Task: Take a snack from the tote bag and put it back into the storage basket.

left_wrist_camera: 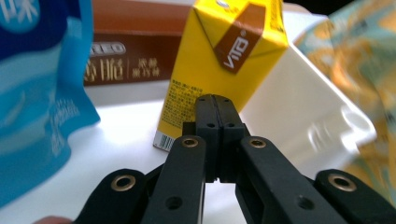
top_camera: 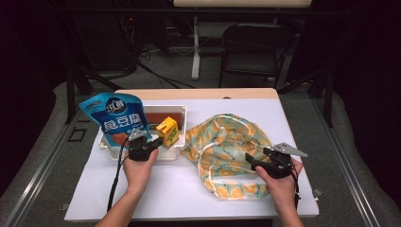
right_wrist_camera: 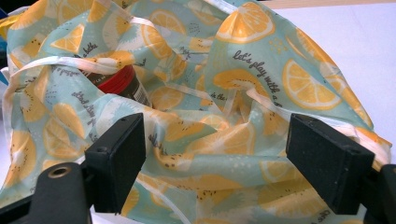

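A white tray [top_camera: 181, 109] at the left holds a blue snack pouch [top_camera: 116, 118], a brown box [top_camera: 163, 116] and a yellow drink carton [top_camera: 168, 132]. My left gripper [top_camera: 155, 143] is at the tray's near rim with its jaws shut together and nothing in them. In the left gripper view its tips [left_wrist_camera: 215, 100] sit just short of the yellow carton [left_wrist_camera: 219, 60]. A lemon-print fabric bag [top_camera: 227, 142] lies crumpled at centre right. My right gripper [top_camera: 251, 161] is open at the bag's right side, and bunched fabric [right_wrist_camera: 210, 135] lies between its pads. A red-lidded dark jar [right_wrist_camera: 123, 83] peeks from the bag's mouth.
The white table sheet [top_camera: 179, 189] lies bare in front of both hands. The table's wooden far edge [top_camera: 198, 93] runs behind the tray. Beyond it stand a black chair [top_camera: 255, 47] and a white table leg [top_camera: 195, 47] on the floor.
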Motion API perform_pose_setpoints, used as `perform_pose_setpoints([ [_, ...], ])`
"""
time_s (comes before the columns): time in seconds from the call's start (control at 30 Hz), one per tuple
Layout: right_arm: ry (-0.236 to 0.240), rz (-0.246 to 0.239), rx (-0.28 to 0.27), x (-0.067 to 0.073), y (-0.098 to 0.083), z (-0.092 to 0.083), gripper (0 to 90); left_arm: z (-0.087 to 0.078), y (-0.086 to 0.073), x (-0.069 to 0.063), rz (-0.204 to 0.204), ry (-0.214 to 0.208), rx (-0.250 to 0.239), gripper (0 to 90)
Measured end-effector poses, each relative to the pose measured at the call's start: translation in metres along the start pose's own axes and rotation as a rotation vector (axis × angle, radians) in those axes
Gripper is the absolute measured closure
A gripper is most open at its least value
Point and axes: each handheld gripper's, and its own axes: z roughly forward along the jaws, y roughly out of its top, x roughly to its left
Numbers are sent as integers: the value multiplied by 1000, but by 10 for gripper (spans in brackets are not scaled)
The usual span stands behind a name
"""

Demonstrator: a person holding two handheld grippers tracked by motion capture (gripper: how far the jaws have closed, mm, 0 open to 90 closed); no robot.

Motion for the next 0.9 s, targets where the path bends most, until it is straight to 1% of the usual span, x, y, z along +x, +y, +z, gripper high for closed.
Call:
perform_pose_setpoints([
  [0.1,0,3,-1,0,0,1,195,5,10,4,-31,17,-5,900],
  [0.13,-1,5,-2,0,-1,2,195,6,12,6,-38,20,-17,900],
  [0.2,2,6,-2,-1,-1,2,195,3,15,8,-67,18,-34,900],
  [0.23,0,6,-1,-1,-1,2,196,0,15,7,-65,9,-33,900],
  [0.3,-3,-2,2,-2,-1,0,196,-6,10,-1,-17,-7,-23,900],
  [0.33,-2,2,-1,-2,-1,-1,196,-8,6,-6,12,-17,-21,900],
  [0.4,0,4,0,-3,0,-1,197,-9,0,-13,57,-33,-2,900],
  [0.43,-1,3,0,-4,0,-1,197,-8,-2,-15,65,-34,4,900],
  [0.47,-8,5,-2,-3,0,-1,197,-4,-2,-16,68,-27,11,900],
  [0.5,-10,3,-3,-2,0,0,198,-2,-2,-15,57,-25,12,900],
  [0.53,-11,9,-8,-1,0,0,198,3,0,-12,24,-18,16,900],
  [0.57,-5,2,-5,0,0,0,198,5,1,-10,9,-24,19,900],
  [0.6,-6,1,-5,0,0,0,198,7,2,-9,0,-18,16,900],
  [0.67,-3,1,-12,2,0,0,199,11,7,-7,-6,-1,27,900],
  [0.73,-5,-1,-9,1,0,-1,201,13,10,-6,-22,6,12,900],
  [0.77,-4,-2,-6,0,0,-1,203,13,12,-4,-27,13,13,900],
  [0.83,-5,2,-7,-1,0,-2,208,11,13,-2,-41,11,9,900],
  [0.87,-6,1,-7,-1,0,-2,210,10,13,-2,-46,9,-5,900],
  [0.9,-2,4,-12,-1,0,-2,216,8,13,-3,-38,17,-14,900],
])
